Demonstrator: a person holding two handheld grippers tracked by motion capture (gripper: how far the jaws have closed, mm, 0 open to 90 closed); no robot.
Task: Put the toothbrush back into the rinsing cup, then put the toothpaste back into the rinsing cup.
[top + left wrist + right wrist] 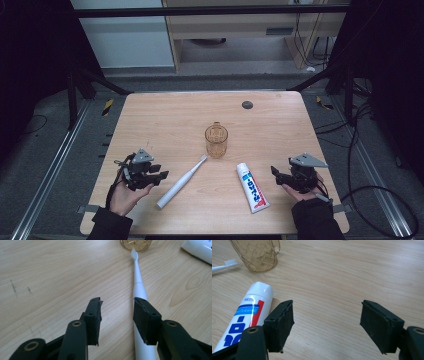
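Table (165, 115): light wood-grain top, matte, rounded corners, w/ a small dark round disc (247, 104) near the far edge.

Cup (216, 140): translucent amber plastic, faceted pattern on the wall, small handle at the rim. Stands upright at table centre.

Toothbrush (180, 182): white, smooth, thick cylindrical handle tapering to a thin neck and a small bristle head. Lies flat on a diagonal, front-left of the cup; bristle end sits just beside the cup base, handle end points toward the person's side.

Toothpaste tube (252, 187): white glossy tube w/ blue and red print, rounded cap end toward the cup, flat crimped end toward the near edge. Lies flat, front-right of the cup, apart from it.

Left gripper (159, 175): black, grey three-cornered plate on top, held in the left hand (124, 197) at the table's near-left. Jaws released, gap moderate, approx. a few toothbrush-handle widths. Nothing between them. In the left gripper view the pads (145, 319) are black, rough-edged rubber blocks; the toothbrush handle runs under the right-side jaw, whether touching or not cannot be told.

Right gripper (274, 174): same build, held in the right hand (305, 192) at near-right. Jaws released, gap wide, wider than the left unit's. Nothing held. In the right gripper view the tube lies just beside and partly behind the left-side jaw; bare table between the jaws.
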